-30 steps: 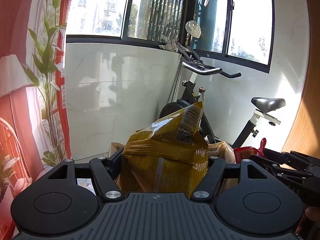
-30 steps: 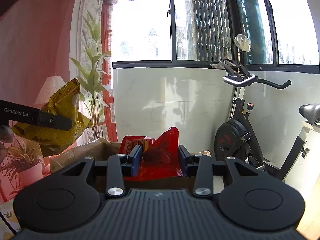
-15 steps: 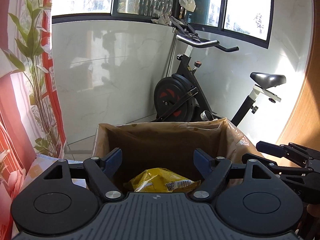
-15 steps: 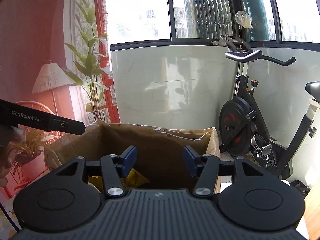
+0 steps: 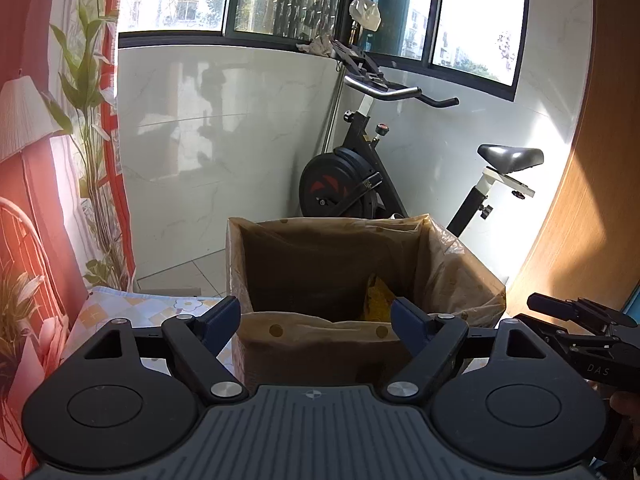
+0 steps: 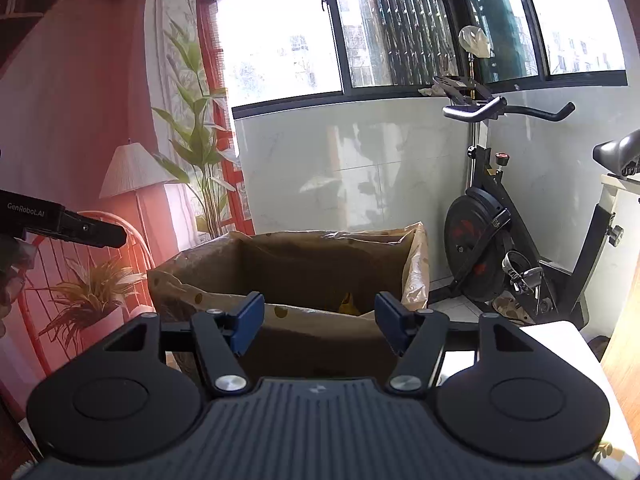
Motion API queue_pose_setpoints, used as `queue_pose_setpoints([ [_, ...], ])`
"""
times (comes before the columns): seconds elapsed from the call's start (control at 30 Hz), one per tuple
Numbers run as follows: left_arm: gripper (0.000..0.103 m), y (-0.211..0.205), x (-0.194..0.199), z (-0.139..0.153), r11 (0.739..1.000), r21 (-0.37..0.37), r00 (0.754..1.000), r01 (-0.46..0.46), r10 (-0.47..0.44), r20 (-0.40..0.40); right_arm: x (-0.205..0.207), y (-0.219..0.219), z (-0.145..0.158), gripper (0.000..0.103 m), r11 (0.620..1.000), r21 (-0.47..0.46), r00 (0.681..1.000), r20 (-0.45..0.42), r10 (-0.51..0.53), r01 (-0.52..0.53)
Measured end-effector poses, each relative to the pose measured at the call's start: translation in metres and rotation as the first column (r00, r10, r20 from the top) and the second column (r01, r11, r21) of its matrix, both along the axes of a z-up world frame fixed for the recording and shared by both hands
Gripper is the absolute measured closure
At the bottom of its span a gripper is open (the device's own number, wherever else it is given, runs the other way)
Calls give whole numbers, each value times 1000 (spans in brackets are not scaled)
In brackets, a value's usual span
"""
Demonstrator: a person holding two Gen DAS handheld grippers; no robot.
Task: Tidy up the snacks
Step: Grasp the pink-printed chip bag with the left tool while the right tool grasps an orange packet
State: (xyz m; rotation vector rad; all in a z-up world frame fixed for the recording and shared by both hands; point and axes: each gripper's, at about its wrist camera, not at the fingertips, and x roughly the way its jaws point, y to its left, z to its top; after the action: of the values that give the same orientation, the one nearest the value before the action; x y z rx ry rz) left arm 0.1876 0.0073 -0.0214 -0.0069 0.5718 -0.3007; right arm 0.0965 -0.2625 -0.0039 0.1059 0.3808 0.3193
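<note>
Both grippers are empty and stand at the near side of the lined cardboard box [image 5: 352,344], which places the work at the interval between one deposit and the next pickup. The left gripper [image 5: 316,322] has just been opening; its jaws stand wide apart with nothing between the pads, and through the gap only the near wall of the box shows. The right gripper [image 6: 320,322] has likewise just been opening; its jaws are apart to a lesser width and hold nothing. In the left wrist view the right gripper appears at the right edge, beside the box; in the right wrist view the left gripper appears at the left edge, above and to the side of the box. The box is open at the top and lined with a translucent brown plastic bag [image 6: 416,264] folded over its rim. Inside, a yellow snack packet [image 5: 376,298] leans against the right inner wall, low in the box; the same packet shows as a small yellow tip [image 6: 349,303] over the near rim in the right wrist view. Any other contents lie below the rim and cannot be seen from either camera. The box stands on a counter covered with a floral patterned cloth [image 5: 132,308]. No further snack is in view, so the next move probably calls for turning the grippers away from the box to locate the remaining items, then closing on one packet at a time.
</note>
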Motion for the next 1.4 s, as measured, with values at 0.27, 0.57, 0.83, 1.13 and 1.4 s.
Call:
queue_pose_setpoints([
  [0.27,15,-20,-21,-83,990,-94,983,103,-116,-141,-30,14,-53,33,998,-56,995,-97,-18,13],
  [0.57,15,-45,-15,-147,984,-159,967,74,-110,-230,-46,6,-85,33,996,-91,986,-161,-41,26],
  [0.83,15,-52,-1,-181,964,-241,924,110,-189,-332,-48,-5,-97,33,996,-83,979,-195,-61,45],
  [1.13,42,-56,-21,-172,979,-159,949,130,-170,-265,-55,-16,-97,18,994,-78,976,-197,-92,78],
  [1.4,43,-24,-70,-143,983,-161,985,84,-106,-133,-69,-44,-104,15,990,-49,961,-238,-141,133],
])
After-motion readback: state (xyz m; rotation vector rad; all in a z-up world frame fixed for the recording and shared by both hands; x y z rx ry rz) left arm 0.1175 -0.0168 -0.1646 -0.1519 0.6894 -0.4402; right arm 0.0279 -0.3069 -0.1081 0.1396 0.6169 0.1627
